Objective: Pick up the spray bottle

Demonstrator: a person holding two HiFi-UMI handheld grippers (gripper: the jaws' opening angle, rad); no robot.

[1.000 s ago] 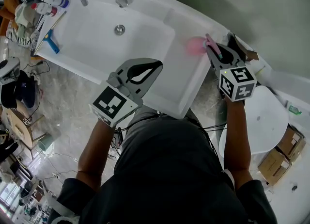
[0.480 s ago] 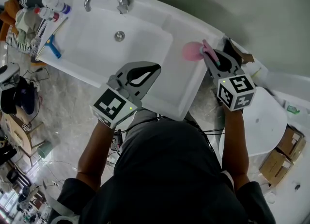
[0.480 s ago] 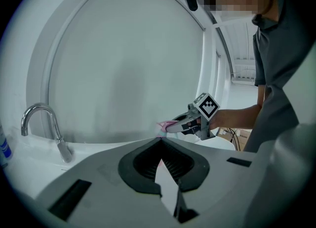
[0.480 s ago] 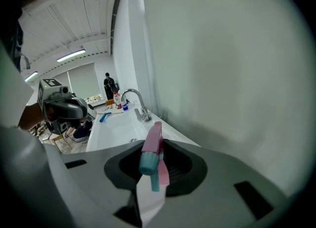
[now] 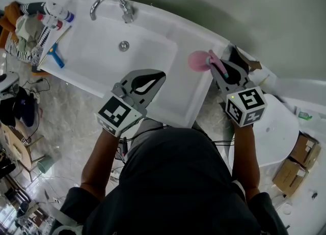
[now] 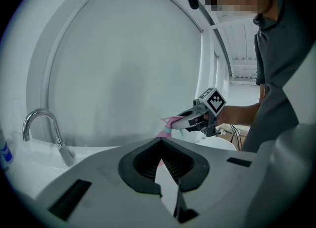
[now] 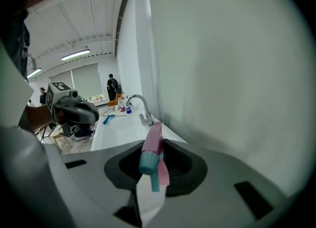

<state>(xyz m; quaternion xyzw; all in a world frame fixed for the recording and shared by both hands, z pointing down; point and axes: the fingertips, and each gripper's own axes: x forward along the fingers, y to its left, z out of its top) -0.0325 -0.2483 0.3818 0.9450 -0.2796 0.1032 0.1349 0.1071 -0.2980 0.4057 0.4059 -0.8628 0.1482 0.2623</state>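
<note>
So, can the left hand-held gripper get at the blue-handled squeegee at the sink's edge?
Probably yes: the left hand-held gripper holds nothing, and only the bare white ceramic sink lies between it and the blue-handled squeegee.

Ahead of you runs a white sink [image 5: 170,96], with a chrome tap [image 5: 109,1] at its far edge and a round drain [image 5: 124,46] in the basin. At its left end lies a blue-handled tool [image 5: 55,55] (a squeegee, by the look of it), just beside some bottles [image 5: 55,10] and a striped cloth [image 5: 23,33]. Below the sink you see grey marbled floor [image 5: 66,107]. Cardboard boxes [image 5: 298,157] stand low to your right.
</note>
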